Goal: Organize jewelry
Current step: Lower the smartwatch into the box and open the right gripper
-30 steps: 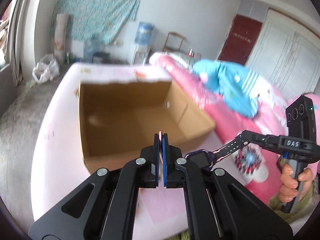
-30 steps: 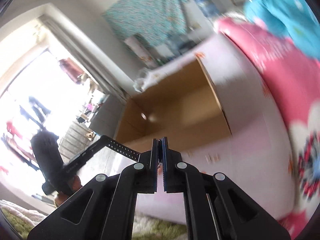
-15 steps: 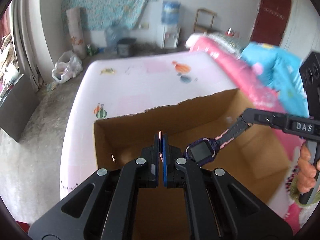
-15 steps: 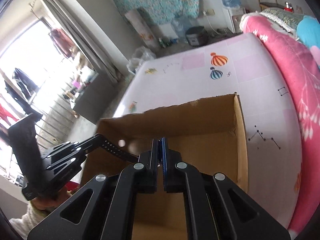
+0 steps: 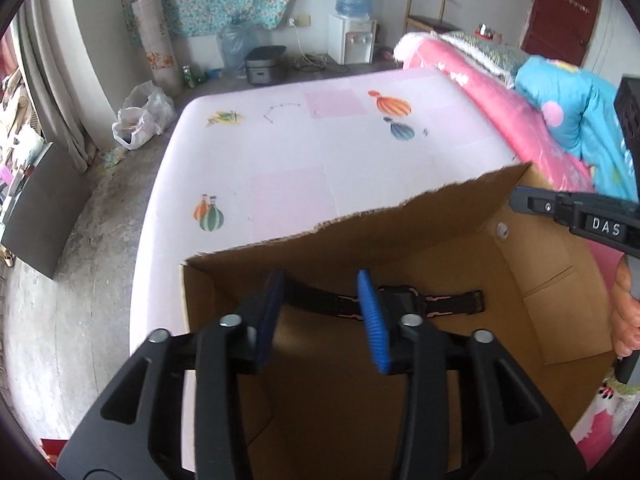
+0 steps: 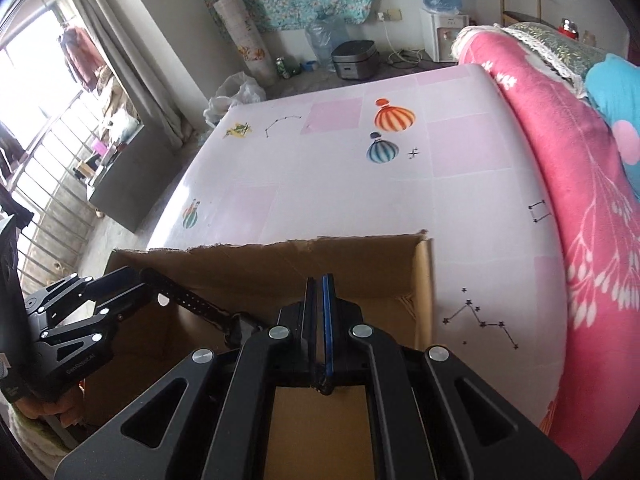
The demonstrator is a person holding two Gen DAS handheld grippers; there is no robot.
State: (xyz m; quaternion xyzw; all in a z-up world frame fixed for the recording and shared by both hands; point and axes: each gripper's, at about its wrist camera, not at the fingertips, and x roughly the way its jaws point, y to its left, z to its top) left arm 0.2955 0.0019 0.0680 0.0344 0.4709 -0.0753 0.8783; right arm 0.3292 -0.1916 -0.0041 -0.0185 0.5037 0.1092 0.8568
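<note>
A dark watch [image 5: 396, 300] with a black-and-pink strap lies across the inside of an open cardboard box [image 5: 360, 240], low down by the far wall. My left gripper [image 5: 320, 276] hangs over the box with its jaws opening; the blue pads [image 5: 372, 320] stand apart and do not press on the strap, which runs just behind them. In the right wrist view the perforated strap [image 6: 188, 300] leads from the left gripper [image 6: 140, 284] down to the watch body [image 6: 244, 328]. My right gripper [image 6: 318, 280] is shut, with no strap showing between its pads. Its tip [image 5: 520, 196] is above the box's right corner, apart from the watch.
The box [image 6: 280, 264] sits on a pink-and-white mattress [image 5: 320, 152] printed with balloons. A pink blanket [image 5: 500, 96] and a blue one [image 5: 580, 120] are piled along the right. A hand [image 5: 628, 312] holds the right gripper's handle. Bags, bottles and a water dispenser stand on the floor behind.
Both grippers came over the box and tipped downward. The left jaws went from shut on the strap to apart. The watch dropped lower into the box, away from the right gripper's tip.
</note>
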